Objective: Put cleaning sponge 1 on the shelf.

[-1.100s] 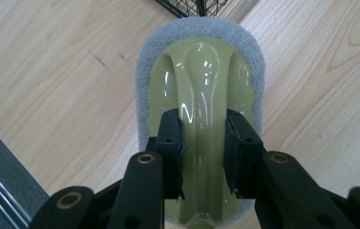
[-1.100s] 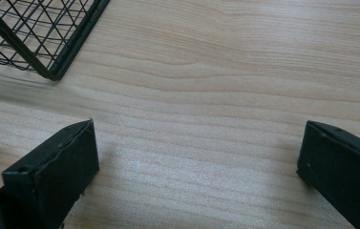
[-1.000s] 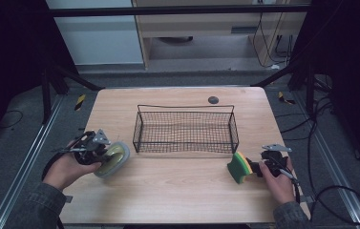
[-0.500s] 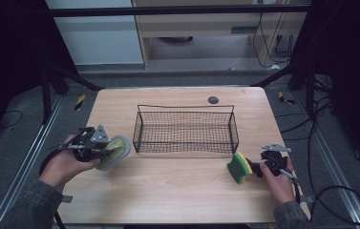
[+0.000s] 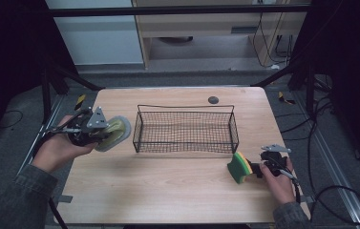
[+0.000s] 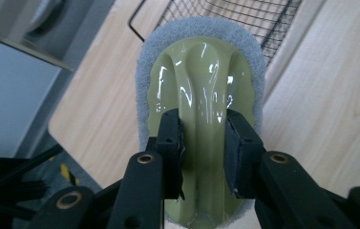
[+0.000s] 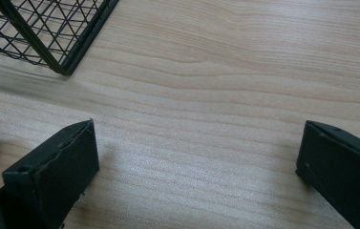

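Scrubber (image 6: 201, 95) in left tool (image 6: 201, 138) (clamped)

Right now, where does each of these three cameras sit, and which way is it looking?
High view: above the table's near side, looking forward and down; both forearms and hands enter from below.
Left gripper view: rides the left gripper, whose jaws clamp a green scrubber.
Right gripper view: rides the right gripper, jaws apart over bare wood.
All three share the wire basket.

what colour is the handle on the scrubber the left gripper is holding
Glossy pale olive-green handle on a grey pad, clearest in the left gripper view.
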Tool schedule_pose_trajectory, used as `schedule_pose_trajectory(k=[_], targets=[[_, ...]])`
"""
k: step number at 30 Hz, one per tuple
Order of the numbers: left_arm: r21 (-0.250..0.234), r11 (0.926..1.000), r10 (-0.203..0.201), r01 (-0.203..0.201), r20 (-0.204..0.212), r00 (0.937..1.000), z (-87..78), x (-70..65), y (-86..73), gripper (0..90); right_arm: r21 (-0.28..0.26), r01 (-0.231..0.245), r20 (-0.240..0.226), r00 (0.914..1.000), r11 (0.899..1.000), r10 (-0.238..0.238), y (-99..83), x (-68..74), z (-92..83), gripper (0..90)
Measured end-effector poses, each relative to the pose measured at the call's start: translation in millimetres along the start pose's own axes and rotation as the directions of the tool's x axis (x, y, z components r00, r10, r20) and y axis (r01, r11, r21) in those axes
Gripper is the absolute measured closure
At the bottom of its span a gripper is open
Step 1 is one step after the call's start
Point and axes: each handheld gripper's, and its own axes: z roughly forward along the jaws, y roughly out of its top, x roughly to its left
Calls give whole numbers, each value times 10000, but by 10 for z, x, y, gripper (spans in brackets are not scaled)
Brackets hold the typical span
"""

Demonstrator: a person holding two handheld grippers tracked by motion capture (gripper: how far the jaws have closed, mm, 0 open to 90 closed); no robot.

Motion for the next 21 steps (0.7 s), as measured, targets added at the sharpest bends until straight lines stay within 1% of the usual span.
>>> schedule_pose_trajectory(k=[1,3,4,6,8,11,12,13,14,15,16,17,21], targets=[[143,9999,8,-8,-48,10000,3,5,5,704,5,-20,-1,10000,10000,20,0,1,0,6],[14,10000,95,-94,-159,9998,18,5,2,704,-16,21,-58,10000,10000,-21,7,-2,11,4],[62,9999,115,-113,-175,9998,19,8,5,704,-16,26,-78,10000,10000,-26,9,-3,13,4],[-11,10000,96,-96,-215,9997,17,19,16,704,-23,37,-65,10000,10000,-37,9,-1,12,7],[-120,9999,92,-95,-187,9998,19,50,39,704,-28,76,-74,9999,10000,-76,9,-2,12,7],[-90,9996,249,-251,-196,9995,22,108,85,704,-25,73,-76,9999,10000,-74,9,-2,12,7],[-208,9994,255,-259,-210,9995,33,135,105,704,-26,77,-84,9999,10000,-77,10,-2,13,6],[-140,9994,326,-329,-216,9992,31,154,121,704,-24,75,-89,9999,10000,-75,10,-2,13,6],[-211,9991,364,-370,-268,9990,41,169,140,704,-23,79,-89,9999,10000,-80,10,-2,13,6],[-276,9991,298,-307,-308,9991,55,178,163,704,-21,77,-91,9999,10000,-77,10,-2,13,6],[-169,9994,306,-312,-328,9990,62,191,199,704,-22,77,-91,9999,10000,-77,10,-2,13,6],[-252,9992,290,-299,-365,9989,79,187,228,704,-23,75,-89,9999,10000,-76,10,-2,13,6],[-236,9980,572,-582,-401,9976,108,170,379,704,-35,112,-77,9999,9999,-112,9,-2,11,7]])
